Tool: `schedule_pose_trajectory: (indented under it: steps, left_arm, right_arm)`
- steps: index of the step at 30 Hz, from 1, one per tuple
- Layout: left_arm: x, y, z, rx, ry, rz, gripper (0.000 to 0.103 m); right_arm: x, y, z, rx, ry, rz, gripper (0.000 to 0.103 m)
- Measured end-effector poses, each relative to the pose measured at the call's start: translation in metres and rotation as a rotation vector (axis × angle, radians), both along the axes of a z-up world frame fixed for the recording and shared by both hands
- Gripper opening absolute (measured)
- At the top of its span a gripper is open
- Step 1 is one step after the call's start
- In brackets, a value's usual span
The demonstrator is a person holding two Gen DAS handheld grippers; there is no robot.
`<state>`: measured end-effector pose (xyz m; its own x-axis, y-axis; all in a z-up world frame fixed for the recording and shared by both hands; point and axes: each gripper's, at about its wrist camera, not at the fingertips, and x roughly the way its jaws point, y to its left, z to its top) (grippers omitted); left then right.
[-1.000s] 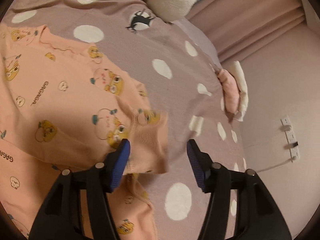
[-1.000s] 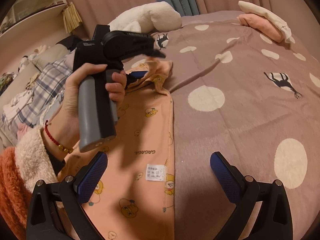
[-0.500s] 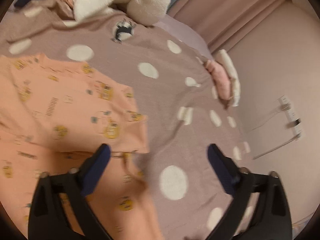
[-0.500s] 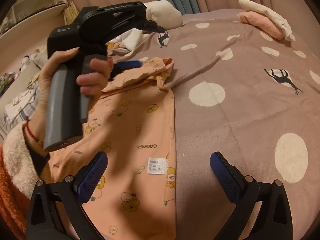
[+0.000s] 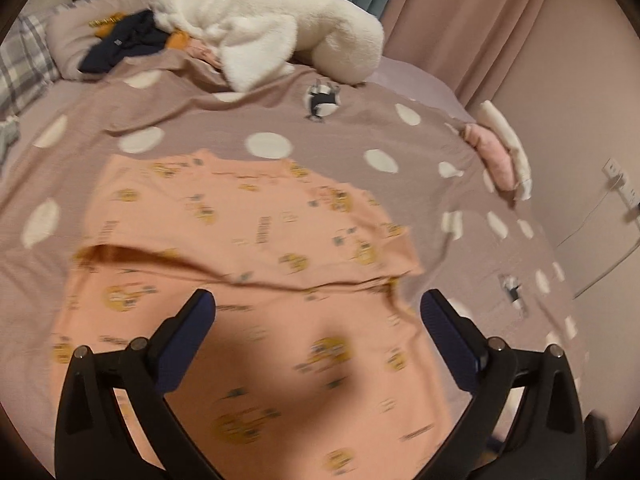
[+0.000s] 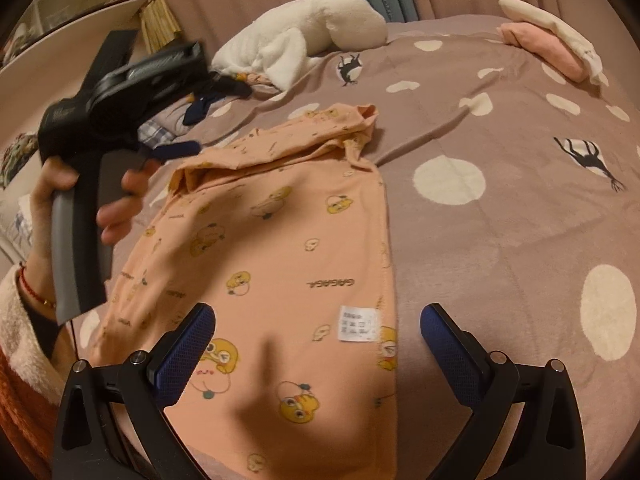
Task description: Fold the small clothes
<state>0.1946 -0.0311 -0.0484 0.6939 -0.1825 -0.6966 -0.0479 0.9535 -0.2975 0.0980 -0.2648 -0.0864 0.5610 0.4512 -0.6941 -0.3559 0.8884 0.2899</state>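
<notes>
A peach garment [image 6: 280, 248] printed with yellow cartoon ducks lies on the polka-dot bedspread [image 6: 500, 200], its far end folded back over itself; it also shows in the left wrist view [image 5: 256, 240]. A white care label [image 6: 358, 323] shows on it. My left gripper [image 5: 318, 316] is open and empty, held above the garment; in the right wrist view it [image 6: 176, 148] hovers at the garment's left. My right gripper [image 6: 316, 328] is open and empty above the garment's near end.
A white plush toy [image 5: 272, 24] and dark clothes [image 5: 124, 40] lie at the far end of the bed. A folded pink and cream pile [image 5: 500, 152] sits at the bed's right edge. A wall with a socket [image 5: 620, 180] is to the right; shelves [image 6: 60, 28] stand on the left.
My left gripper let go of the garment's folded end, opened wide and drew back and up. The fold now lies flat. My right gripper stayed open and barely moved.
</notes>
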Motion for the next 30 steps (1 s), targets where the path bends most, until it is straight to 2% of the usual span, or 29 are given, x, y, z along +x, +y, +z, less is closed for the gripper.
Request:
schedule_pose_trajectory:
  steps: [3,4,5,7,8,10,12,16,20,26,30]
  left_arm:
    - [-0.013,0.022,-0.002,0.086,-0.032,0.056,0.103]
    - [-0.014,0.035,-0.004,0.083,-0.035,0.085,0.103]
    - [-0.013,0.046,-0.005,0.057,-0.031,0.107,0.103]
    - [-0.011,0.069,-0.009,-0.046,-0.01,0.136,0.103]
    - [-0.009,0.084,-0.014,-0.129,-0.001,0.137,0.103]
    - [-0.007,0.103,-0.019,-0.234,-0.004,0.142,0.103]
    - [-0.007,0.112,-0.021,-0.293,-0.028,0.151,0.103]
    - [0.007,0.108,-0.027,-0.332,-0.032,0.118,0.103]
    - [0.025,0.109,-0.045,-0.425,0.009,0.105,0.103]
    - [0.035,0.151,-0.066,-0.418,0.012,0.303,0.103]
    - [0.03,0.18,-0.078,-0.488,0.049,0.326,0.102]
  right_arm:
    - [-0.001,0.005,-0.004,0.007,0.016,0.011,0.102]
    - [-0.002,0.007,-0.005,0.007,0.021,0.012,0.102]
    - [-0.002,0.009,-0.009,0.002,0.033,0.012,0.102]
    - [-0.002,0.012,-0.013,-0.01,0.049,0.008,0.102]
    - [-0.001,0.014,-0.015,-0.02,0.056,0.005,0.102]
    - [-0.003,0.018,-0.016,-0.042,0.052,0.012,0.102]
    - [-0.005,0.021,-0.015,-0.062,0.04,0.024,0.102]
    - [-0.003,0.022,-0.019,-0.079,0.047,0.022,0.102]
    - [0.0,0.023,-0.019,-0.092,0.047,0.019,0.102]
    - [0.005,0.025,-0.023,-0.109,0.044,0.026,0.102]
    - [0.009,0.028,-0.026,-0.138,0.028,0.034,0.102]
